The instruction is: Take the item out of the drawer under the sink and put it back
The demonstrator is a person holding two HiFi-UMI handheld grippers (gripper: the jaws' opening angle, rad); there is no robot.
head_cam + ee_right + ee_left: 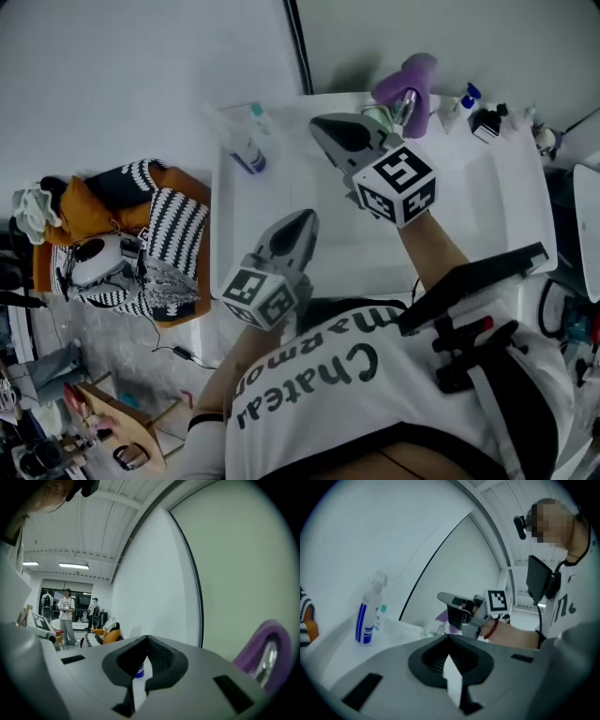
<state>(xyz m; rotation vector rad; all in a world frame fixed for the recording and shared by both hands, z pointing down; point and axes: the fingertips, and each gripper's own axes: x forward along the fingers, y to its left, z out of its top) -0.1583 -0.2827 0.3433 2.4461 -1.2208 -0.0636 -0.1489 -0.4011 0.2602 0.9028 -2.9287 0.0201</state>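
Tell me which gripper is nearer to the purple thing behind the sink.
Right. The right gripper hovers close beside the purple thing; the left gripper is farther away, over the sink's front part.

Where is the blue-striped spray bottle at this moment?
Head view, upper left of centre: the spray bottle stands at the sink's far left corner, beside a teal-capped bottle, well left of the purple-covered tap.
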